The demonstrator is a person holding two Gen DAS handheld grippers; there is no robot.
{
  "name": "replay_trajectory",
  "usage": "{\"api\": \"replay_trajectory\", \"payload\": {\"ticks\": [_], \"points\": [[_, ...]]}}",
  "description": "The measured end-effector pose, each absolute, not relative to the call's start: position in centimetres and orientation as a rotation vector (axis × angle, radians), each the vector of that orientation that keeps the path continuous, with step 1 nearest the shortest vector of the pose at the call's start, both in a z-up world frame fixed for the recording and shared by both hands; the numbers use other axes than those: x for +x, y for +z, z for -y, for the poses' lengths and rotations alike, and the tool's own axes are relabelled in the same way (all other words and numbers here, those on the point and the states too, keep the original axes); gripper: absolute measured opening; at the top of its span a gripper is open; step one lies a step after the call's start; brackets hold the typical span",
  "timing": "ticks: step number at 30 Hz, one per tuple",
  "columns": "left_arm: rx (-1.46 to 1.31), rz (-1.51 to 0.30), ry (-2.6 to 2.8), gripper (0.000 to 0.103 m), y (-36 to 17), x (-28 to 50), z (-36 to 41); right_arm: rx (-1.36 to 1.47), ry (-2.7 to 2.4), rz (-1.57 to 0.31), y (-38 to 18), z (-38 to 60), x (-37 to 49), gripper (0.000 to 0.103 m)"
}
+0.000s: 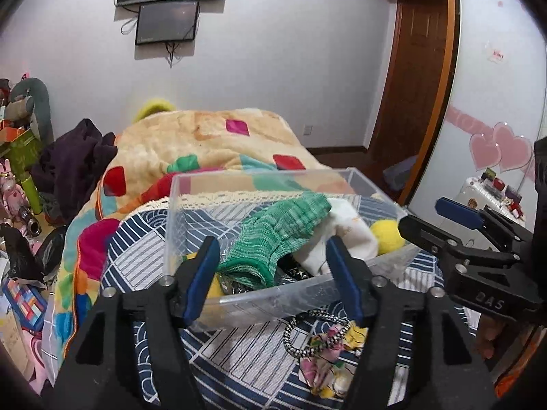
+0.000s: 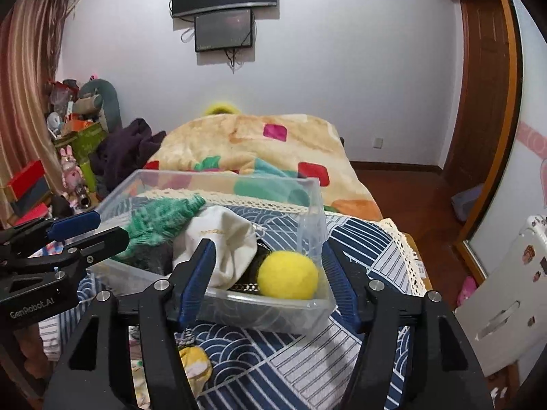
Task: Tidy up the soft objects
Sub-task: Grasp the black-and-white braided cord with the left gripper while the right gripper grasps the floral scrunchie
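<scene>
A clear plastic bin [image 1: 266, 294] [image 2: 307, 311] sits on the blue patterned cloth on the bed. It holds a green knitted piece [image 1: 273, 235] [image 2: 160, 218], a white cloth pouch [image 1: 345, 235] [image 2: 222, 239], a yellow fuzzy ball [image 1: 386, 235] [image 2: 287, 275] and a dark chain. My left gripper [image 1: 273, 256] is open and empty over the bin's near side; it also shows in the right wrist view [image 2: 92, 229]. My right gripper [image 2: 270, 259] is open and empty at the bin's near right corner; it also shows in the left wrist view [image 1: 424, 218].
A black-and-white braided ring [image 1: 307, 335] and a floral fabric piece [image 1: 328, 362] lie on the cloth in front of the bin. A colourful blanket [image 1: 205, 143] covers the bed behind. Clutter stands at the left; a white suitcase [image 2: 506, 307] stands at the right.
</scene>
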State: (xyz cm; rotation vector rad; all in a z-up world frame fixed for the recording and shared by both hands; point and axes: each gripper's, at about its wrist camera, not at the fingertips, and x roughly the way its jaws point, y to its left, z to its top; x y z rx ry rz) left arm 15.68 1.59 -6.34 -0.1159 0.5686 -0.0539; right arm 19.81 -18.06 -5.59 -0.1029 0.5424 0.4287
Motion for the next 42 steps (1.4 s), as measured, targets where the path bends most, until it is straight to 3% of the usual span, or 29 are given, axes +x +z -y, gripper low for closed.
{"api": "replay_trajectory", "payload": {"ticks": [4, 15, 21, 31, 33, 42], "points": [[-0.113, -0.537, -0.062, 0.068, -5.6, 14.0, -1.7, -0.091, 0.444, -0.488, -4.7, 18.3, 18.1, 0.082], [-0.096, -0.634, -0.118, 0.068, -9.0, 11.5, -1.3, -0.164, 0.546, -0.557, -8.0, 16.2, 16.0, 0.083], [-0.1, -0.751, -0.179, 0.048, -12.6, 12.1, -0.3, -0.162, 0.573, -0.664, -10.8, 15.9, 16.7, 0.083], [-0.085, -0.79, -0.24, 0.033, -13.7, 14.8, 1.7, -0.1, 0.588, -0.731, -12.3, 17.3, 16.4, 0.083], [-0.084, -0.799, -0.242, 0.021, -13.9, 15.2, 1.8, -0.085, 0.597, -0.744, -12.5, 17.5, 16.5, 0.083], [-0.121, -0.784, -0.206, 0.006, -14.0, 12.7, -0.3, -0.081, 0.662, -0.771, -13.1, 16.4, 15.9, 0.082]]}}
